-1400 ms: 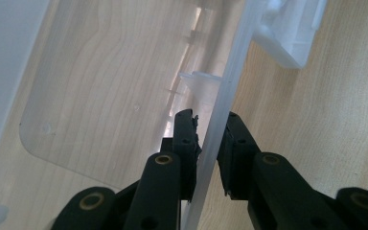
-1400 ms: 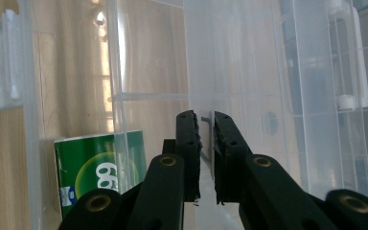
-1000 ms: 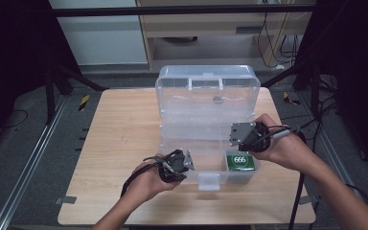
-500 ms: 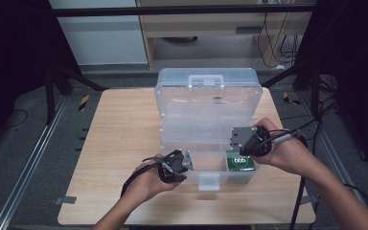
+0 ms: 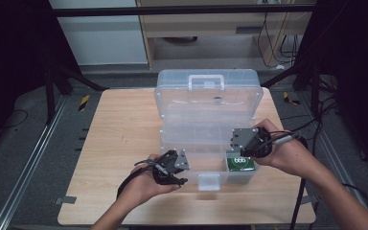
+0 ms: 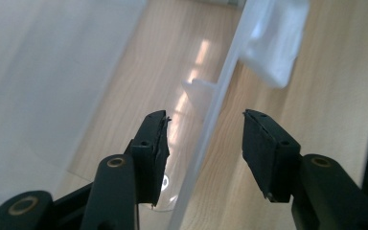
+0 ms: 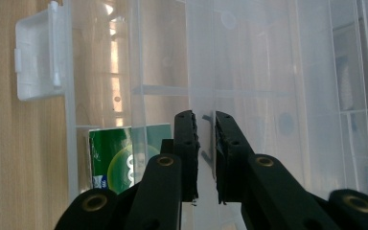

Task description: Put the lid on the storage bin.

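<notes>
A clear plastic organiser box [image 5: 206, 96] stands open on the wooden table [image 5: 120, 124], its lid raised at the back. A green packet [image 5: 241, 163] lies in the front right compartment and reappears in the right gripper view [image 7: 120, 158]. My right gripper [image 5: 242, 141] reaches into the box from the right. In its own view the gripper [image 7: 205, 120] is shut on a thin clear inner wall [image 7: 206, 72]. My left gripper [image 5: 179, 167] is at the box's front left. In the left gripper view it [image 6: 205, 122] stands open, jaws either side of the clear front wall [image 6: 220, 96].
The white latch [image 5: 209, 181] hangs at the middle of the box's front edge, and it is also in the left gripper view [image 6: 278, 43] and the right gripper view [image 7: 36, 57]. Bare table lies left of the box. Cables trail from both grippers.
My right gripper has moved down and a little left into the box, over the green packet's compartment. The left gripper has hardly moved.
</notes>
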A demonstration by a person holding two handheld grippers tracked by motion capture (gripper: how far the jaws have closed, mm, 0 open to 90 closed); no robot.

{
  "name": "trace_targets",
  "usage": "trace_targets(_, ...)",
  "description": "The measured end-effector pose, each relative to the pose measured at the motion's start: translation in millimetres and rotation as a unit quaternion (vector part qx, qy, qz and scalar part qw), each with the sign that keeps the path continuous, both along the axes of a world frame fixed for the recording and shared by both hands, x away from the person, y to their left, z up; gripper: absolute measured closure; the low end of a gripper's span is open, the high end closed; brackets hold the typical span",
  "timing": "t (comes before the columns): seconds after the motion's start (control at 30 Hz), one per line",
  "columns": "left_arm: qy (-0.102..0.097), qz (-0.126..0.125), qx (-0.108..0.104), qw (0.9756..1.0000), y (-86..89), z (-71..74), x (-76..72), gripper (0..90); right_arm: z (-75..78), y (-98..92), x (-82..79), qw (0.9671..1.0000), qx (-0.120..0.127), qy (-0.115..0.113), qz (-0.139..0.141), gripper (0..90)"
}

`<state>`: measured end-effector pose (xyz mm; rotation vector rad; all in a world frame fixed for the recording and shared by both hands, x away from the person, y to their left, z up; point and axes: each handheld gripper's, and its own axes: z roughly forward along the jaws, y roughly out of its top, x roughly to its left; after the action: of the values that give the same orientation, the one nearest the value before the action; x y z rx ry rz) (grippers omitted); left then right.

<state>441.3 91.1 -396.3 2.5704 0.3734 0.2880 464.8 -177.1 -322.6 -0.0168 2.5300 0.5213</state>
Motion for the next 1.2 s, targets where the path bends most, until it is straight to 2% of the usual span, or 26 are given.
trace_targets(0.03,0.0,0.0,0.0,1.0,0.0,0.0,0.0,50.9,-0.1,0.0,0.0,1.0,0.001,0.0,0.0,81.0)
trace_targets(0.07,-0.008,-0.01,-0.018,0.9997,7.1,14.0,-1.8,50.2,-0.3,0.0,-0.2,1.0,0.001,-0.001,-0.001,80.9)
trace_targets(0.27,0.001,0.012,-0.061,0.9981,26.4,41.8,-0.4,52.6,-0.7,0.3,-0.9,1.0,0.002,-0.002,-0.002,80.7)
trace_targets(0.4,-0.016,0.03,-0.063,0.9974,39.6,58.6,5.2,60.9,-1.4,-0.7,-1.8,1.0,0.003,-0.001,-0.002,80.4)
trace_targets(0.5,-0.028,0.049,-0.07,0.9959,49.4,66.6,13.5,67.8,-1.8,-0.9,-2.3,1.0,0.004,-0.002,-0.001,80.0)
trace_targets(0.53,-0.032,0.057,-0.073,0.9952,53.0,68.9,16.7,70.3,-2.1,-0.9,-2.6,1.0,0.005,-0.002,-0.001,79.9)
trace_targets(0.6,-0.035,0.077,-0.092,0.9921,61.8,71.5,22.1,76.6,-2.7,-1.3,-3.3,1.0,0.008,-0.002,-0.002,79.8)
trace_targets(0.7,-0.039,0.09,-0.102,0.9899,70.5,75.2,27.0,84.4,-3.9,-2.5,-4.5,0.9999,0.01,-0.002,-0.001,79.4)
trace_targets(0.8,-0.037,0.103,-0.114,0.9875,76.7,82.8,35.0,88.1,-4.0,-2.2,-4.3,1.0,0.008,0.0,0.001,79.4)
trace_targets(0.87,-0.036,0.111,-0.119,0.9861,78.9,88.9,41.8,88.7,-4.1,-1.6,-4.7,1.0,0.007,0.0,0.001,79.4)
trace_targets(1.03,-0.028,0.134,-0.147,0.9796,80.6,100.4,62.2,89.6,-5.8,-2.5,-6.1,0.9999,0.014,0.0,0.0,79.2)
trace_targets(1.2,-0.014,0.15,-0.151,0.9771,75.8,103.1,79.3,89.6,-6.8,-2.9,-7.4,1.0,0.009,-0.003,0.0,79.2)
